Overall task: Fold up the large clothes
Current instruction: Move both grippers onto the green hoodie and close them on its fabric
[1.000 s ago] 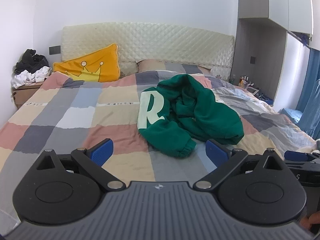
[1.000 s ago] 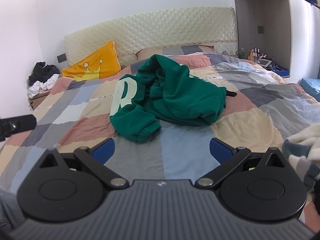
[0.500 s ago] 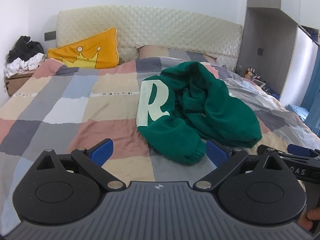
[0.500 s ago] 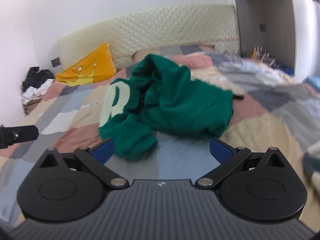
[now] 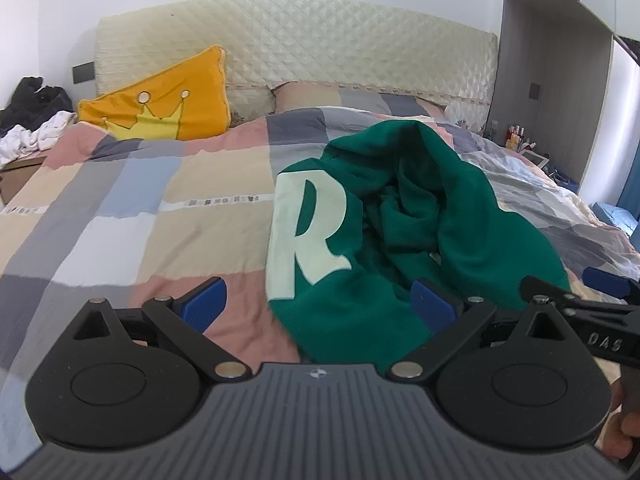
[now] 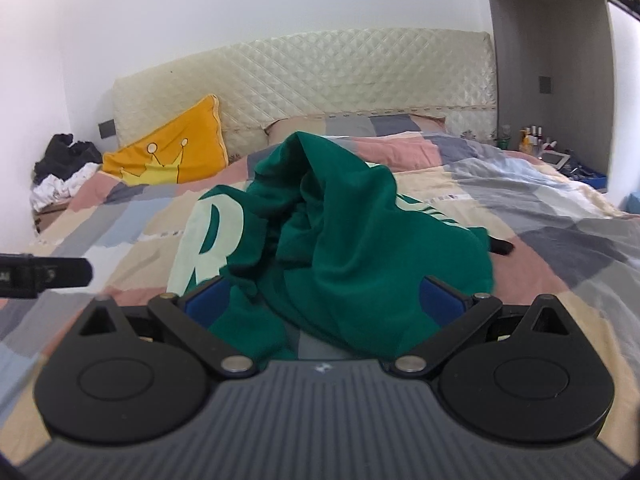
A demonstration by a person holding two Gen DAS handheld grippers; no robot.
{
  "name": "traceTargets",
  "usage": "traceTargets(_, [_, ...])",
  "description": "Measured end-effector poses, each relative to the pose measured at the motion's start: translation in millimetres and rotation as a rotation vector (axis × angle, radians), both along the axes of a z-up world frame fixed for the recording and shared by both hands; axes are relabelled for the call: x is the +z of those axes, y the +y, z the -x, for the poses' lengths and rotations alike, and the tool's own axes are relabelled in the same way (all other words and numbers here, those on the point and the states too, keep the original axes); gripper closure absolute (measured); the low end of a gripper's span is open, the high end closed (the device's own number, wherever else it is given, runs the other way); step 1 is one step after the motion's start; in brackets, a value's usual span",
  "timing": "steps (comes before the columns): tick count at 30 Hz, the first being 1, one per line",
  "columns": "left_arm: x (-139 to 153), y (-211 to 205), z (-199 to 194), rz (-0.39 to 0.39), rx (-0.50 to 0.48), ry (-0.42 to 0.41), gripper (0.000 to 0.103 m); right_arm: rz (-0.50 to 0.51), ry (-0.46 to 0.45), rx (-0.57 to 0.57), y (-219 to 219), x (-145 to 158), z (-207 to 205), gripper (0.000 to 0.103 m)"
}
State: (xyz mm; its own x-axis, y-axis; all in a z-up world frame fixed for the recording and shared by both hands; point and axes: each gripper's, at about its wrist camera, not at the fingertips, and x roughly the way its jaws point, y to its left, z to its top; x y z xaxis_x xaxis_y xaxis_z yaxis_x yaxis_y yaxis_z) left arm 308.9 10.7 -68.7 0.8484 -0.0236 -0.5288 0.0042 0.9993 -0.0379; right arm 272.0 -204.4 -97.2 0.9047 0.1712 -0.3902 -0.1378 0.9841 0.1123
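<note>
A crumpled green sweatshirt (image 5: 420,220) with a big pale letter R lies heaped on the patchwork bed cover (image 5: 120,208). My left gripper (image 5: 318,302) is open just in front of its near hem, the right blue pad against the cloth edge. In the right wrist view the same sweatshirt (image 6: 340,232) fills the middle, and my right gripper (image 6: 324,300) is open with the garment's near folds lying between its pads. The right gripper (image 5: 580,296) also shows at the far right of the left wrist view. Nothing is gripped.
An orange crown pillow (image 5: 160,100) leans on the quilted headboard (image 5: 320,48). Clothes are piled on a bedside stand (image 5: 28,120) at left. Bottles sit on a shelf (image 6: 536,140) at right. The left gripper's finger (image 6: 44,274) shows at the left edge.
Both grippers have moved forward toward the sweatshirt, which now looks much larger. Their jaws stay open throughout.
</note>
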Motion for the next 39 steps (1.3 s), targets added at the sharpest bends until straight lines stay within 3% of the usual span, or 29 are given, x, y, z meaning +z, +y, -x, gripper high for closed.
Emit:
traceTargets(7, [-26, -10, -83, -0.058, -0.004, 0.025, 0.003, 0.023, 0.037, -0.006, 13, -19, -58, 0.000])
traceTargets(12, [-50, -11, -140, -0.101, -0.026, 0.041, 0.003, 0.104, 0.056, -0.042, 19, -40, -89, 0.005])
traceTargets(15, [-65, -12, -171, -0.091, -0.065, 0.064, 0.003, 0.112, 0.073, -0.039, 20, -51, -98, 0.007])
traceTargets(19, [-85, -18, -212, -0.079, -0.137, 0.080, 0.003, 0.203, 0.079, -0.049, 29, -62, -111, 0.019])
traceTargets(21, [-93, -22, -232, -0.075, -0.161, 0.098, 0.003, 0.232, 0.066, -0.060, 31, -65, -115, 0.020])
traceTargets(23, [-98, -27, -246, -0.090, -0.168, 0.102, 0.003, 0.265, 0.067, -0.079, 32, -68, -119, 0.026])
traceTargets(28, [-109, -41, -275, -0.153, -0.161, 0.118, 0.004, 0.250, 0.107, -0.081, 30, -74, -128, 0.026])
traceTargets(35, [-121, -55, -294, -0.257, -0.138, 0.135, 0.004, 0.250, 0.120, -0.091, 29, -76, -130, 0.035])
traceTargets(39, [-128, -54, -301, -0.292, -0.110, 0.169, 0.014, 0.273, 0.127, -0.099, 28, -77, -130, 0.044])
